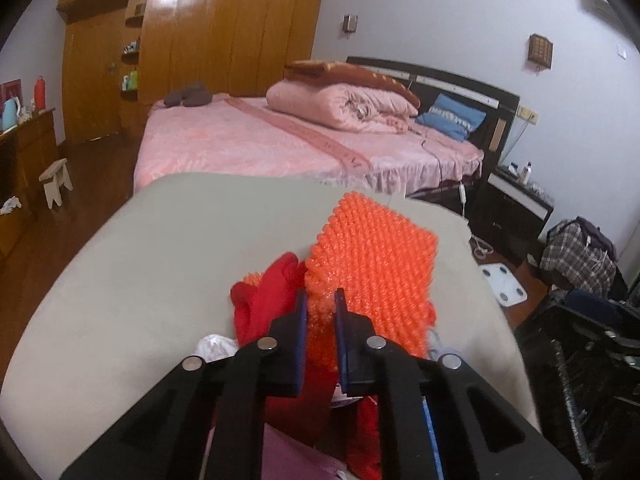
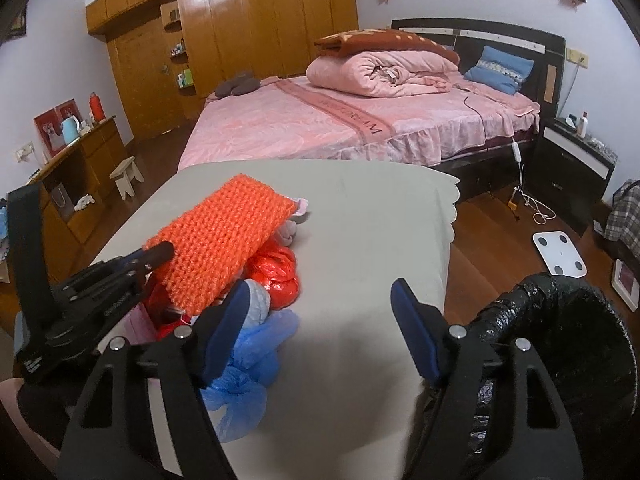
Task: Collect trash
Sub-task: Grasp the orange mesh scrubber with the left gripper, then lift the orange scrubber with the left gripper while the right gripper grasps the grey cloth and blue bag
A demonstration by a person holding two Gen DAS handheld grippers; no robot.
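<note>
My left gripper [image 1: 322, 300] is shut on the near corner of an orange foam net [image 1: 372, 264] and holds it lifted over a pile of trash on the beige table [image 1: 160, 248]. It shows in the right wrist view [image 2: 160, 254] gripping the net [image 2: 224, 236]. Under the net lie red plastic bags [image 2: 278, 276] and a blue plastic bag [image 2: 248, 360]. My right gripper [image 2: 318, 300] is open and empty above the table [image 2: 360, 240], just right of the pile. A bin with a black liner [image 2: 576, 344] stands to the table's right.
A pink bed [image 2: 320, 120] stands beyond the table. A white scale [image 2: 560, 254] and cables lie on the wood floor at right. A black nightstand [image 2: 576, 164] is beside the bed. A wooden dresser [image 2: 76, 176] and small stool [image 2: 126, 176] are at left.
</note>
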